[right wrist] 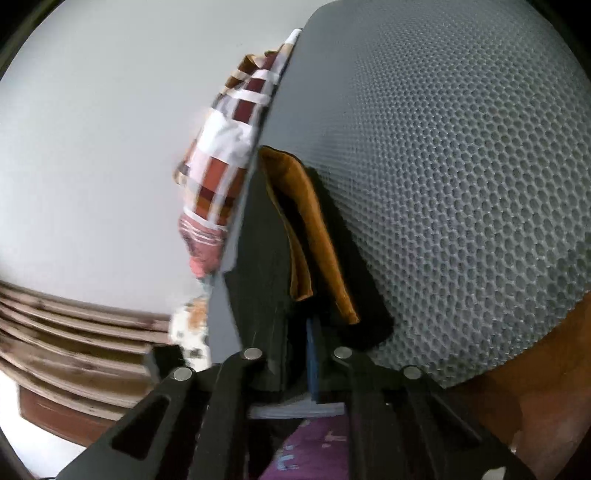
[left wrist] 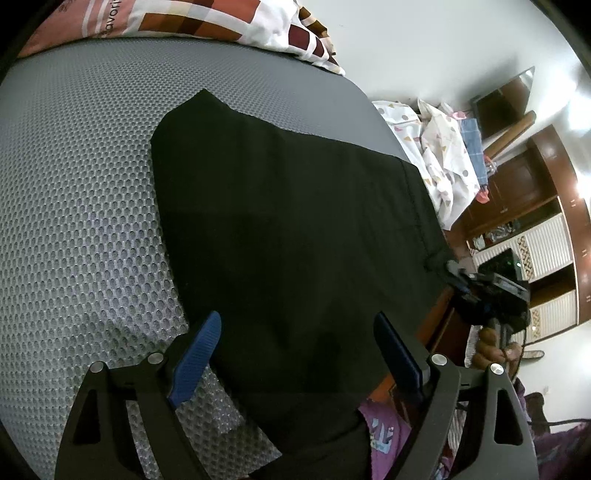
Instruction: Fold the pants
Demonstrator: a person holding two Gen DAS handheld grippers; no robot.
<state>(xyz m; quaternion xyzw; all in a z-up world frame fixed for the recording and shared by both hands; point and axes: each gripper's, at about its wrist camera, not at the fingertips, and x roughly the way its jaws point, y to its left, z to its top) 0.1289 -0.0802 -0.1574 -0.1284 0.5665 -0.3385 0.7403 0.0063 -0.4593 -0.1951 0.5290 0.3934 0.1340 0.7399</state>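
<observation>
Two grippers: one in each of the person's hands, both over a bed with a grey mesh mattress (left wrist: 81,192).
Pants: black pants (left wrist: 288,221) lie spread flat on the mattress toward its right edge, the far end reaching up the bed, the near end draping off the near edge.
Left gripper: left gripper (left wrist: 295,354) hovers over the near part of the pants, its blue fingers (left wrist: 195,362) wide apart, one on each side of the cloth and nothing pressed between them.
Right gripper: right gripper (right wrist: 301,354) has its fingers drawn together on a black edge of the pants at the right side of the bed; a brown inner lining (right wrist: 306,229) shows in the lifted fold.
Stage, as I judge it: one side is pinched and raised, the other not yet taken.
Risk, slip: the pinch looks thin and near the hem, so a pull could drag the cloth out of the fingers.
Risk, skew: lifting with only one side held would likely twist the fold and bunch the fabric.
Risk, slide: the draped near end could pull the pants off the bed.
Clutter: a patterned pillow (left wrist: 207,22) lies at the far end.
</observation>
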